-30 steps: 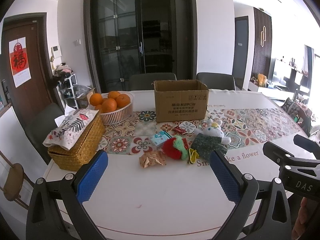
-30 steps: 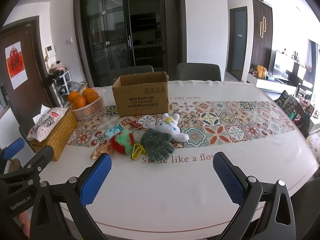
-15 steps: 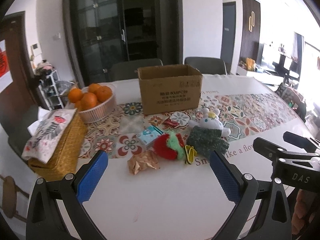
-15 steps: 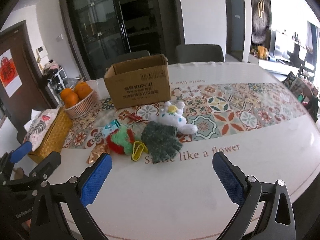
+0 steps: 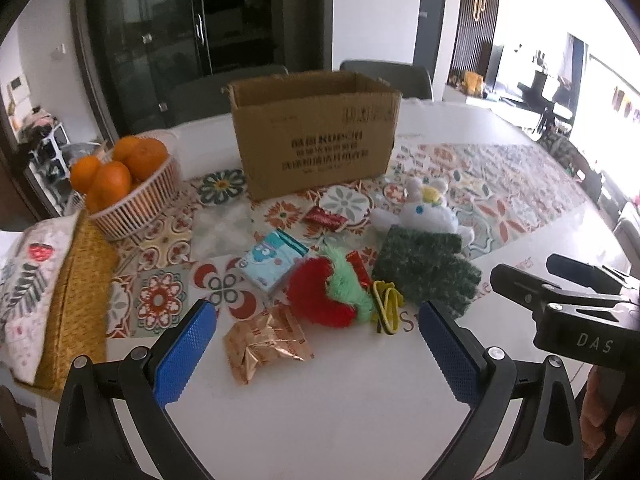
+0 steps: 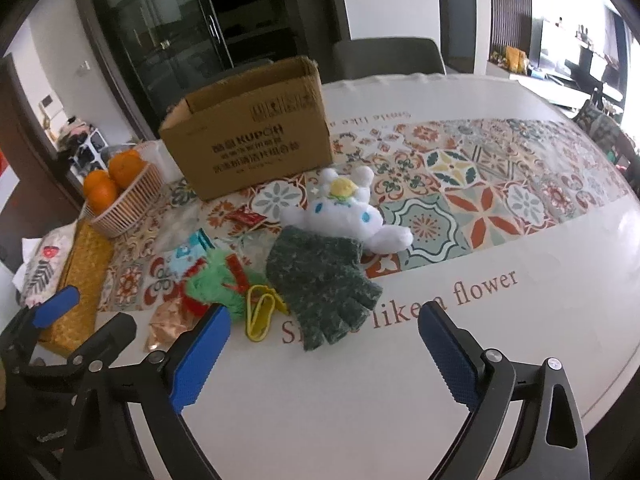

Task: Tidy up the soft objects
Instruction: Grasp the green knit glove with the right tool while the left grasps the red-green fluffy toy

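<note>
A white plush bunny (image 6: 348, 212) lies on the patterned runner, partly on a dark green knitted glove (image 6: 320, 276). Left of the glove sits a red and green plush strawberry (image 5: 324, 296). An open cardboard box (image 5: 316, 140) stands behind them. My left gripper (image 5: 316, 316) hovers open in front of the strawberry, nothing between its blue pads. My right gripper (image 6: 324, 312) hangs just short of the glove; its jaws are closing but still wide, and the pads touch nothing.
A yellow clip (image 5: 386, 308), a light blue tissue pack (image 5: 272, 264), a gold wrapper (image 5: 264, 344) and a red wrapper (image 5: 326, 218) lie among the soft things. A basket of oranges (image 5: 132, 196) and a wicker tissue box (image 5: 80, 292) stand at the left.
Both grippers have come forward and down toward the pile, tilting more steeply; the objects look larger. The right pads stand slightly closer together.
</note>
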